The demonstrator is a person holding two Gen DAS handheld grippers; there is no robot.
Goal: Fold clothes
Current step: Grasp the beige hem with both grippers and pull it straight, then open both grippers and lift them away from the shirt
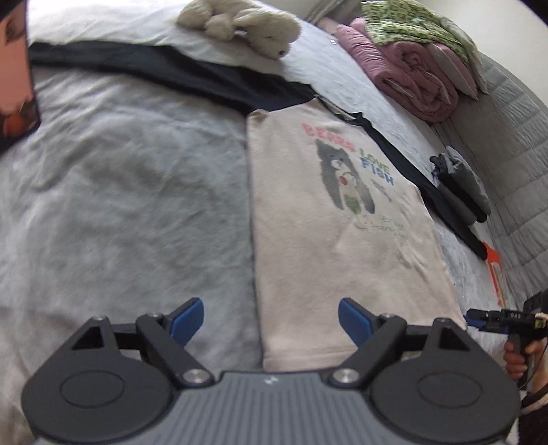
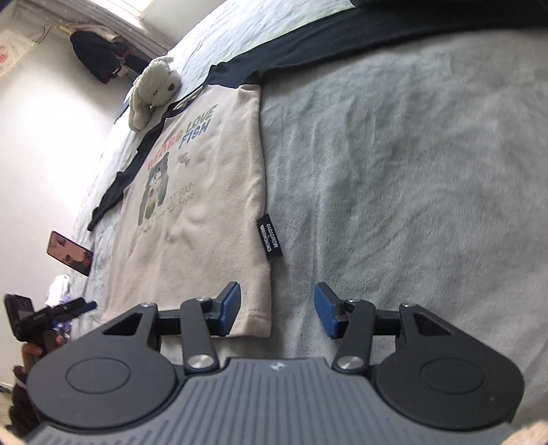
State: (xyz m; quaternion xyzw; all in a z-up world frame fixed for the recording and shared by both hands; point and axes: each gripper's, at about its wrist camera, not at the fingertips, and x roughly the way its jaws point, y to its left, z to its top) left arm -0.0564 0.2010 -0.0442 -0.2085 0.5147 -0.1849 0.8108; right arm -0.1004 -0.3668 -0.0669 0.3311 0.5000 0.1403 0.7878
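Note:
A cream shirt [image 1: 325, 232] with a bear print, "BEARS LOVE FISH" lettering and dark navy sleeves lies flat on a grey blanket [image 1: 120, 191]. My left gripper [image 1: 270, 320] hovers open over the shirt's near hem, and the shirt's left edge runs up between its fingers. The right wrist view shows the same shirt [image 2: 205, 212]. There my right gripper [image 2: 277, 309] stands open over the near hem, astride the right edge, just below a black label [image 2: 269, 238]. Neither gripper holds cloth. Each gripper shows small at the other view's side, the right [image 1: 474, 316] and the left [image 2: 85, 304].
A white plush toy [image 1: 239, 24] [image 2: 154, 89] lies beyond the shirt's collar. Rolled pink bedding [image 1: 411, 75] and folded grey clothes [image 1: 462, 185] sit by the padded wall. A phone [image 2: 68, 253] lies beside the shirt. A hand [image 1: 515, 359] holds the far gripper.

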